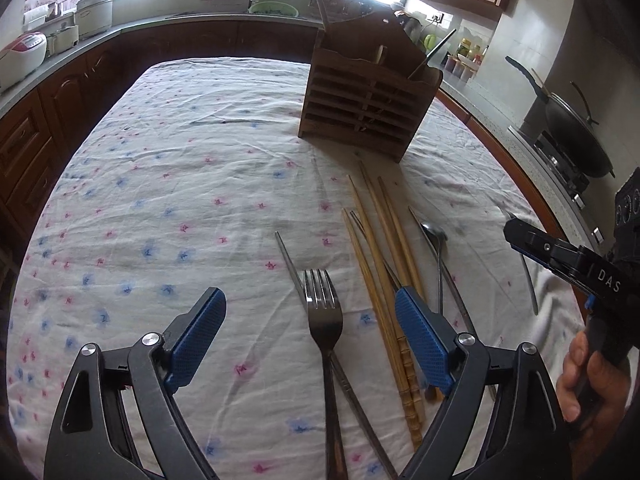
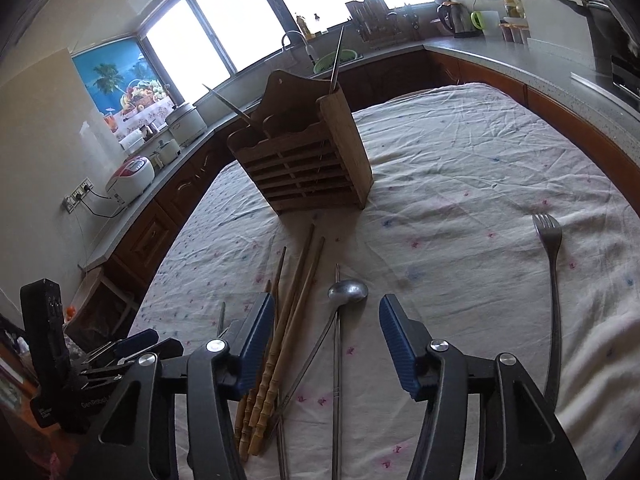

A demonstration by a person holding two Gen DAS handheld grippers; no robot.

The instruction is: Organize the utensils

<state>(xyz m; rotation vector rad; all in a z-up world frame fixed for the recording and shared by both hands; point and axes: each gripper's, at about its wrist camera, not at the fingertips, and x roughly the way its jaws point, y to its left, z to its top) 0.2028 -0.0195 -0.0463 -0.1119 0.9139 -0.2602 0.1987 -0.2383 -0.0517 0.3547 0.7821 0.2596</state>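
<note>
— What covers the surface (image 1: 180, 140)?
— A creased white cloth (image 1: 160, 200) with small pink and blue flowers.
— And on it?
— A slatted wooden holder (image 1: 360, 108) upper centre; below it bamboo chopsticks (image 1: 380, 240), a spoon (image 1: 436, 236), metal chopsticks (image 1: 290, 264) and a fork (image 1: 325, 320). Another fork (image 2: 552, 280) lies far right in the right view.

chopsticks (image 1: 376, 248) between fork (image 1: 324, 312) and spoon (image 1: 436, 236), holder (image 1: 360, 100) behind

The left gripper (image 1: 310, 324) was held angled downward, its blue-padded jaws spread wide with nothing clamped. The right gripper (image 2: 326, 326) was likewise tilted down, its jaws parted more narrowly and empty. A hand (image 1: 588, 380) was seen grasping the right gripper's handle.
</note>
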